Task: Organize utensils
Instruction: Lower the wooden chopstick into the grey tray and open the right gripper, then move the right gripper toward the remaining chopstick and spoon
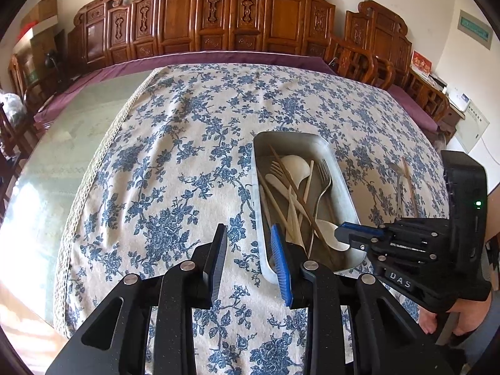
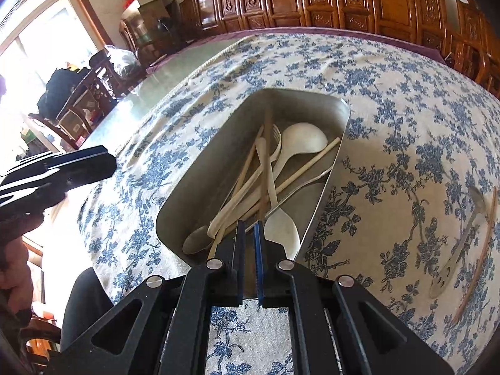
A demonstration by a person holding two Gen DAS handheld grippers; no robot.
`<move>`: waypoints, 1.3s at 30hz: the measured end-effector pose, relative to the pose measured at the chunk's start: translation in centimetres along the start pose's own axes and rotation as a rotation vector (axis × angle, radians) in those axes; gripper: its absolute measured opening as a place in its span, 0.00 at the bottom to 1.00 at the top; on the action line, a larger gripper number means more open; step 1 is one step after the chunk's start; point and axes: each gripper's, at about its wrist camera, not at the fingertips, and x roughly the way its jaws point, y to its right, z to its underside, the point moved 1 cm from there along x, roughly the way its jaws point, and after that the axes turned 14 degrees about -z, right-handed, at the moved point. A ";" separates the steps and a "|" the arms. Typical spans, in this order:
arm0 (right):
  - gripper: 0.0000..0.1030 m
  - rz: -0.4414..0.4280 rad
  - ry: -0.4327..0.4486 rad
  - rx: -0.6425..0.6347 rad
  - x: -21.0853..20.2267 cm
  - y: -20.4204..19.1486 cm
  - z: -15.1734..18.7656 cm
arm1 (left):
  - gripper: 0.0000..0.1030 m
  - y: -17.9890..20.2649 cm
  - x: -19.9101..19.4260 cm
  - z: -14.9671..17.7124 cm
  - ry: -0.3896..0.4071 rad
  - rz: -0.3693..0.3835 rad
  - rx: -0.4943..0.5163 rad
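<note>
A metal tray (image 1: 343, 187) (image 2: 200, 187) holds several utensils: white spoons (image 2: 303, 140), wooden chopsticks (image 2: 267, 143) and a metal fork (image 1: 325, 172). My left gripper (image 1: 250, 234) is open and empty, just left of the tray's near end. My right gripper (image 2: 249, 228) hovers over the tray's near end with its jaws nearly closed on a brown chopstick that runs between them; it also shows in the left wrist view (image 1: 343, 231). A metal slotted spoon (image 2: 459, 243) and a brown chopstick (image 2: 481, 250) lie on the cloth right of the tray.
The table has a blue floral cloth (image 1: 175, 172) with bare glass (image 1: 62, 143) to the left. Carved wooden chairs (image 1: 237, 15) line the far side. A person's hand (image 1: 443, 318) holds the right gripper.
</note>
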 end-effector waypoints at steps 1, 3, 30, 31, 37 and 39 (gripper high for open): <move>0.08 -0.001 0.005 -0.001 -0.3 0.0 0.1 | 0.27 0.1 0.0 0.0 0.000 0.002 0.001; 0.08 0.006 0.017 -0.007 -1.2 0.1 0.4 | 0.29 0.3 0.0 -0.1 0.002 0.007 0.006; 0.29 0.256 0.129 0.124 -13.6 11.9 6.3 | 0.80 10.1 -0.1 -2.2 0.033 0.094 0.116; 0.30 0.262 0.127 0.129 -13.7 12.4 6.4 | 0.80 10.5 0.0 -2.4 0.031 0.096 0.118; 0.33 0.310 0.100 0.172 -13.1 16.1 6.6 | 0.80 12.7 1.1 -3.2 0.021 0.109 0.134; 0.33 0.322 0.092 0.194 -12.8 17.2 6.5 | 0.80 13.4 1.4 -3.2 0.018 0.113 0.141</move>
